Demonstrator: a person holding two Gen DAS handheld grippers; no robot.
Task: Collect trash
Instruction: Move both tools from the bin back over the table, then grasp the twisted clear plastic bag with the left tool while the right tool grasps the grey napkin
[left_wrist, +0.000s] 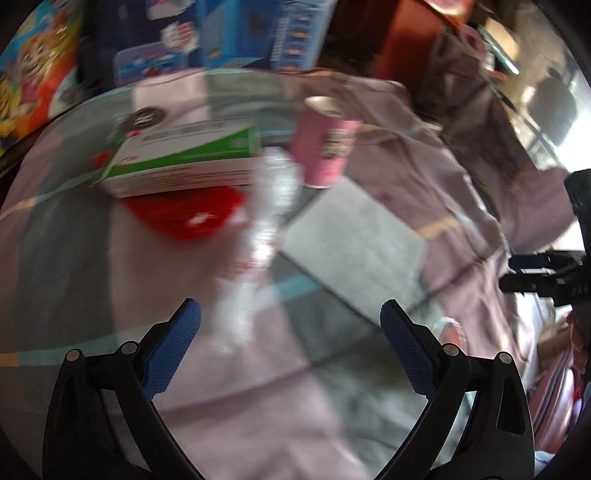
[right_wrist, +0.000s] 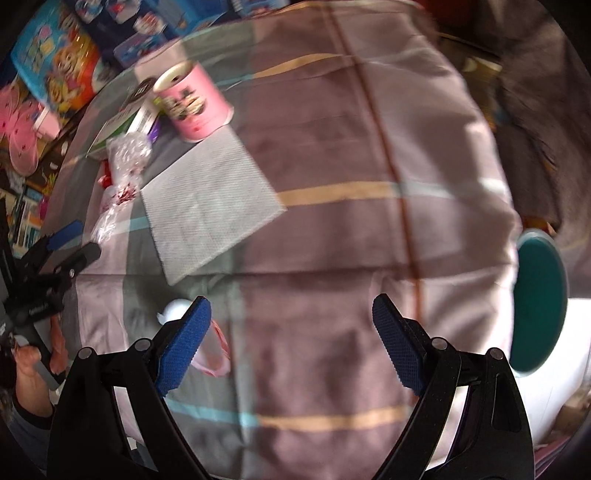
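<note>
Bed: striped pink-and-grey bedspread carries everything; toy boxes crowd past its far edge.
Trash: crumpled clear plastic wrapper lies near the far-left corner, beside the pink cardboard tube, green-and-white carton and grey cloth square.
Left gripper: fingers apart, empty, just short of the wrapper.
Right gripper: fingers apart, empty, over bare bedspread.
Risk: everything is blurred; closing now could pinch bedspread, nudge the tube over, or let the slippery film slide out.

Crinkled clear plastic bottle, matt cloth
</note>
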